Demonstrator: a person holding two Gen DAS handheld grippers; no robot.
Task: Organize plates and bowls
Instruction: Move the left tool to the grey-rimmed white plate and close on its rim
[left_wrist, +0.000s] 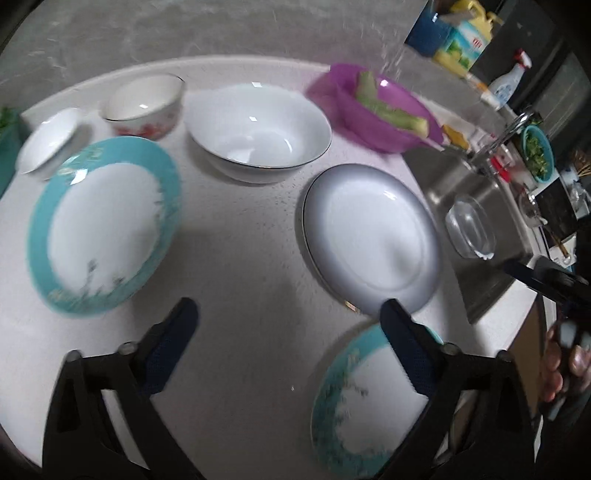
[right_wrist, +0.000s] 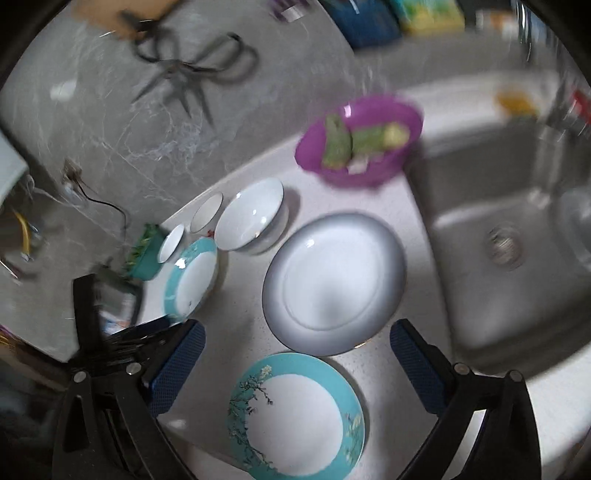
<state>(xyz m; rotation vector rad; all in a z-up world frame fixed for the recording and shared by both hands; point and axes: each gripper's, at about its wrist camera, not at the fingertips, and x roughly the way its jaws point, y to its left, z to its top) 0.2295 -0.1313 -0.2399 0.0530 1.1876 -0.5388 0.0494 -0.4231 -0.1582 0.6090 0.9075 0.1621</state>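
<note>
Nearest to us, our left gripper (left_wrist: 288, 317) hangs over the white countertop (left_wrist: 236, 258) with its blue-padded jaws spread apart and nothing between them. Our right gripper (right_wrist: 297, 338) is likewise spread wide and holds nothing; its jaws frame a teal-rimmed plate with a flower pattern (right_wrist: 295, 417) that lies flat at the counter's near edge. In the left wrist view that same plate sits partly behind the gripper's right finger (left_wrist: 400, 354).

Just beyond it lies a plain white plate with a thin gold rim (right_wrist: 332, 282), close to the teal one but whether they touch we cannot tell. To its left, well apart, rests a second teal-rimmed plate (left_wrist: 103, 225).

Farther back stands a row of bowls: a large white bowl (left_wrist: 258, 133) in the middle, a smaller bowl with red flowers on its side (left_wrist: 146, 105) to its left, and a small white bowl (left_wrist: 50, 140) at the far left. A purple bowl holding pale green vegetable pieces (left_wrist: 388, 107) sits at the right end, next to the steel sink (right_wrist: 498, 229). A pair of scissors (right_wrist: 192, 70) hangs on the grey wall beyond.
</note>
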